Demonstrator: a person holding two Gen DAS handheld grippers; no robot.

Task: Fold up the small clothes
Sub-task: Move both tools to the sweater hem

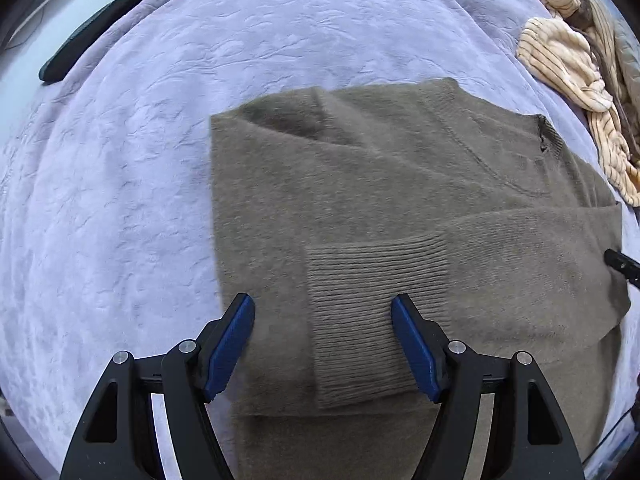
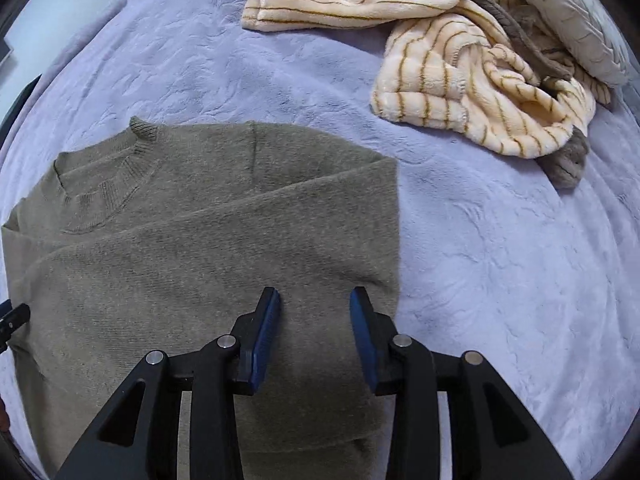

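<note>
Sweater [image 2: 200, 240] flat on blanket [image 2: 500, 260]; striped garment pile [image 2: 460, 92] behind-right, apart; pillow [image 2: 560, 12] behind pile.

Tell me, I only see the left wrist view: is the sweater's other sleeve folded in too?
Observer: Yes. The right wrist view shows the sleeve folded across the sweater, with a straight folded edge on that side.
Operator: Is the right gripper holding anything?
Observer: No. The right gripper is open above the sweater near that edge, nothing pinched.
Operator: What's under the striped blanket?
Observer: A fuzzy grey-brown bit pokes out from under the blanket; I can't tell what it is.
</note>
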